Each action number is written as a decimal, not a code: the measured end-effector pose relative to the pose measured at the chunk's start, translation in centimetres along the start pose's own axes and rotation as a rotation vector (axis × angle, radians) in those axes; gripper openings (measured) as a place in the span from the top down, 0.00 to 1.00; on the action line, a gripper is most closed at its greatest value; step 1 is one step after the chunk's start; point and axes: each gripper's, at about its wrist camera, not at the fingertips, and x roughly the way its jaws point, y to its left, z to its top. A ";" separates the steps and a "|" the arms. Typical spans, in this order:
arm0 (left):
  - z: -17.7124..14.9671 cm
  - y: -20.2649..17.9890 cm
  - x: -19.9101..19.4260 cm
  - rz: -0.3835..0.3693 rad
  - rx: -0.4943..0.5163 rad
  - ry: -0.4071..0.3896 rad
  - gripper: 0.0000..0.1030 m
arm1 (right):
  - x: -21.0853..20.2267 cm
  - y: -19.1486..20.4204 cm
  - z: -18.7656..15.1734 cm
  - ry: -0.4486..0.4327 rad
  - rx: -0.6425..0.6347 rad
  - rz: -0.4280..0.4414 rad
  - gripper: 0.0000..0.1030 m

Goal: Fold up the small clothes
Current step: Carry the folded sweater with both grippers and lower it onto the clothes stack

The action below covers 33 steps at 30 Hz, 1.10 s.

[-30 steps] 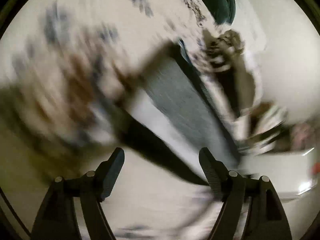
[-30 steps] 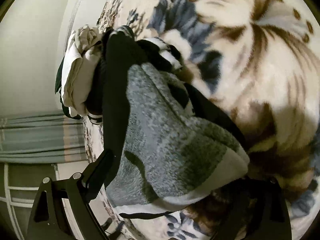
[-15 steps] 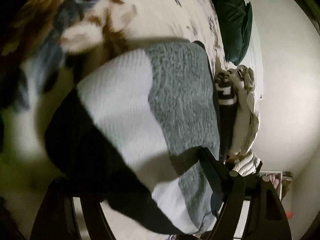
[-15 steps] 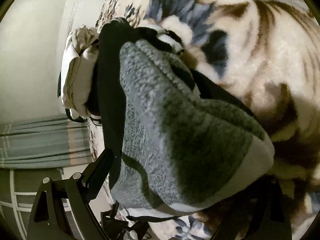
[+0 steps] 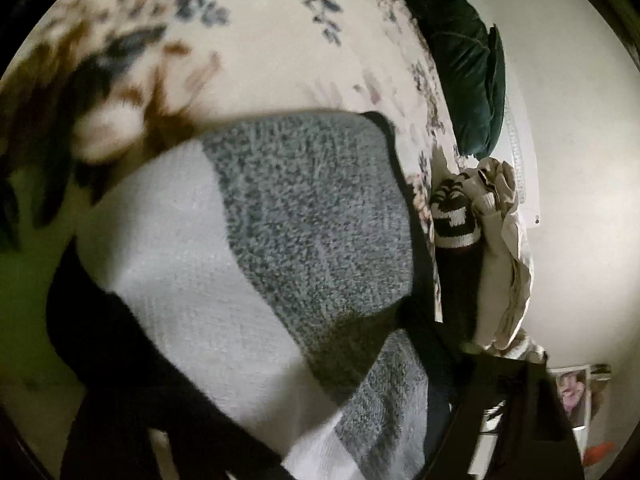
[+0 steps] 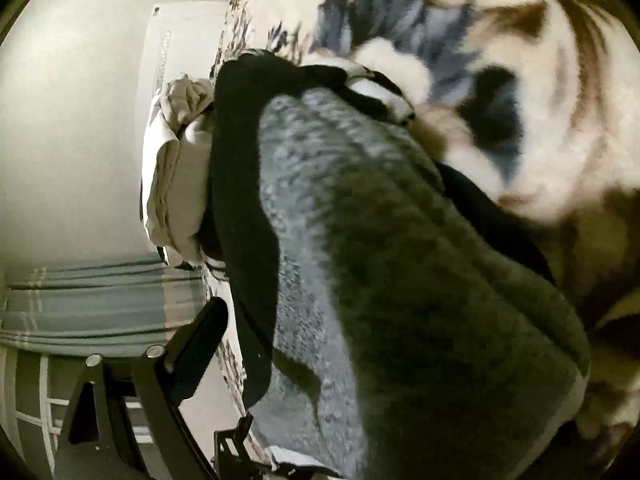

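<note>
Now the left gripper sits almost buried under the sock: only its right finger shows, dark at the lower right, and whether it pinches the cloth I cannot tell. A second ago both fingers stood apart with the sock ahead of them; half a second ago the white and black cuff end had already swung over the left finger, and it covers more of the view now. The right gripper shows its left finger beside the black trim, the other finger hidden under grey terry, so its grip also cannot be told. Its sock has come closer and fills more of the view than before. That suggests the two ends are being brought together for the fold. Beyond lies the blanket, free on the far side; the clothes pile sits at the bed edge near the wall, and a cushion lies farther back.
</note>
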 end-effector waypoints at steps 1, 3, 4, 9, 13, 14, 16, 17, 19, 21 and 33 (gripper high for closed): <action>0.1 -0.3 -0.2 -0.004 0.022 -0.004 0.61 | 0.3 0.0 -0.1 -0.002 0.007 -0.007 0.65; 0.4 -1.3 -0.7 0.007 0.070 -0.009 0.74 | 0.1 0.5 -0.2 -0.022 0.005 -0.016 0.72; 0.5 -2.0 -1.0 0.009 0.092 -0.012 0.75 | 0.0 1.1 -0.4 -0.033 -0.010 -0.034 0.75; 1.4 -4.7 -3.3 -0.018 0.142 -0.009 0.78 | -1.1 3.2 -1.2 -0.055 -0.028 -0.061 0.79; 2.5 -7.7 -5.8 -0.054 0.175 -0.013 0.78 | -2.6 5.9 -2.1 -0.044 -0.061 -0.079 0.80; 2.7 -8.5 -6.3 -0.067 0.182 -0.012 0.78 | -2.8 6.6 -2.2 -0.039 -0.068 -0.080 0.80; 3.5 -10.8 -7.5 -0.088 0.198 -0.018 0.78 | -3.7 8.5 -2.4 -0.032 -0.079 -0.077 0.80; 3.9 -12.0 -8.0 -0.103 0.211 -0.022 0.78 | -4.2 10.0 -2.4 -0.030 -0.091 -0.068 0.80; 4.8 -14.7 -8.9 -0.129 0.232 -0.035 0.78 | -4.6 12.5 -2.1 -0.034 -0.108 -0.051 0.80; 5.7 -17.4 -9.3 -0.153 0.247 -0.049 0.78 | -5.1 15.8 -1.5 -0.044 -0.135 -0.025 0.80; 12.4 -34.4 0.5 -0.321 0.308 -0.096 0.78 | 1.9 35.8 13.0 -0.128 -0.319 0.144 0.80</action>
